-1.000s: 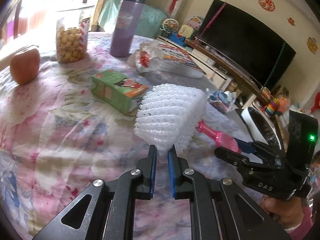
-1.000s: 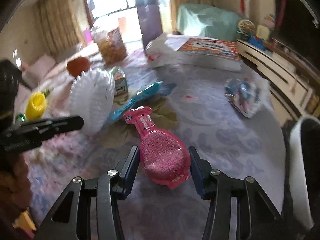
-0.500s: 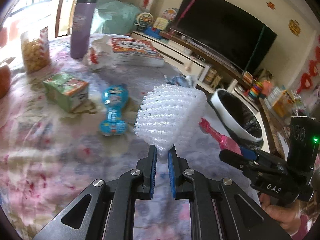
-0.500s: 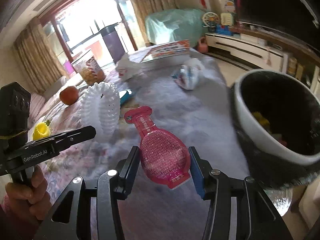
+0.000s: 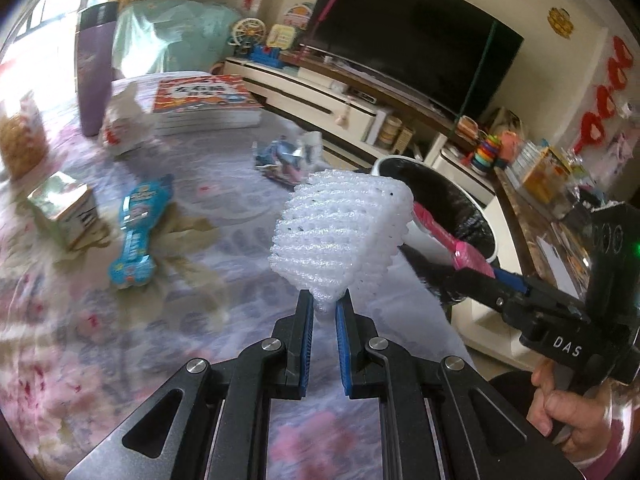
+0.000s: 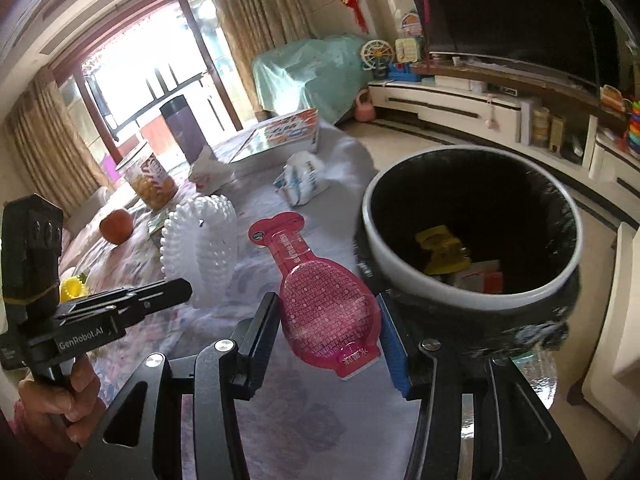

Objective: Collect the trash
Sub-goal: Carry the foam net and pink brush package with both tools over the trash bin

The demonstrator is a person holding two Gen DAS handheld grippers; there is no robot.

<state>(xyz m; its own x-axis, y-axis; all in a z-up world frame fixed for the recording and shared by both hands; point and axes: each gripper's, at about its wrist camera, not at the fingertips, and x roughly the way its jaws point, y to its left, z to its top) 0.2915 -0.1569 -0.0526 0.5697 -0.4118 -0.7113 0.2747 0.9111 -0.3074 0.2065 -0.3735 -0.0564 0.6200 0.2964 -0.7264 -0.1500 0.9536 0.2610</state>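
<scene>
A flowered cloth covers the table [image 5: 120, 320], and plenty is scattered on it: a blue packet [image 5: 138, 232], a small green carton [image 5: 64, 210], a stack of books [image 5: 204, 100], a purple flask [image 5: 96, 68], a jar of snacks [image 6: 152, 178], a crumpled wrapper [image 5: 286, 158], a white bag [image 5: 122, 124] and an apple [image 6: 116, 226]. A dark television [image 5: 408, 36] runs along the wall behind.

Just past the table's edge stands the white-rimmed bin [image 6: 472, 300] with its black liner. Nothing lies between it and the two pieces of rubbish held up beside it.

The left gripper [image 5: 323, 308] is pinched nearly closed on the bottom corner of a white foam net [image 5: 340, 236], which stands up above the fingertips, over the table near the bin. The right gripper [image 6: 328, 328] is partly spread, its pads pressing both sides of a flat pink packet [image 6: 320, 292]; the packet's neck points away from the tongs, and its wide end sits between the fingers right beside the bin's rim.

A yellow scrap [image 6: 440, 248] and some reddish paper lie in the bin; what they are is hard to tell. In the left view the foam net hides most of the pink packet and part of the bin. Only the fingers of each hand [image 6: 56, 400] show at the picture edges.
</scene>
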